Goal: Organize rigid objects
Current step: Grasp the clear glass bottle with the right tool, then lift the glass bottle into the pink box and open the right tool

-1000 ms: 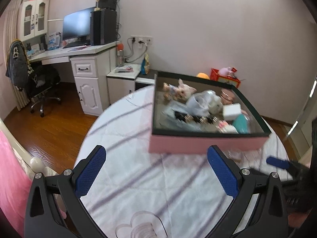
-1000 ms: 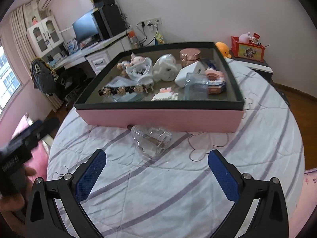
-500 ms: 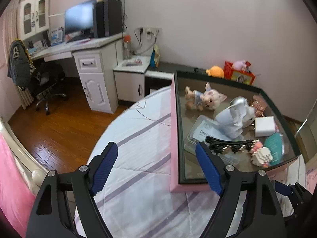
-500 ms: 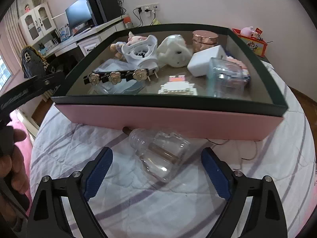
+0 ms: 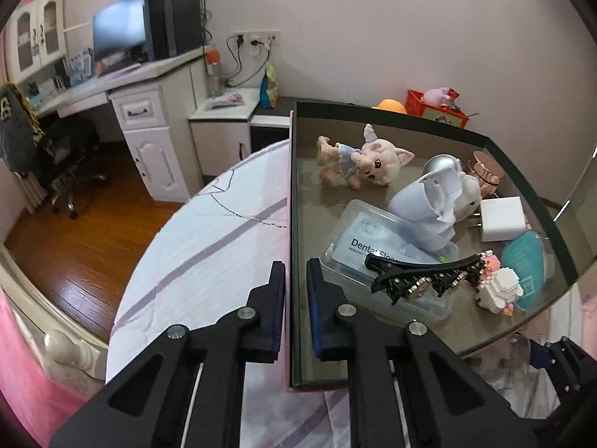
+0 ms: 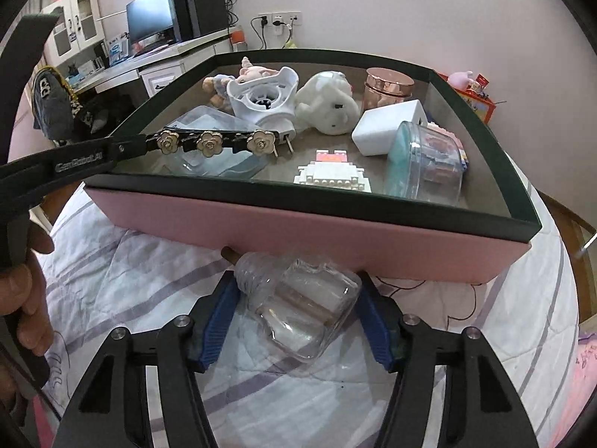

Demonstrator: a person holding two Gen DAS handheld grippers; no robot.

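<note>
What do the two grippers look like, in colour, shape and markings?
Both are black frames with triangular cut-outs and silver round screws. The left gripper and the right gripper each have two fingers lined with ribbed blue pads. In the right view, a long black part of the left tool bears raised lettering that I cannot read surely. A bare hand holds it; no sleeve or cable shows.

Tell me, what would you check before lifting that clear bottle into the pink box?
1. Right gripper around the clear bottle: ok, a finger on each side.
2. Firm squeeze on the bottle: cannot tell, contact looks close but unclear.
3. Left gripper steadying the pink box: ok, closed on its side wall.
4. Bottle free of the box: not ok, its neck lies against the pink front wall.
5. Landing room inside: ok, bare floor beside the white brick toy.
</note>
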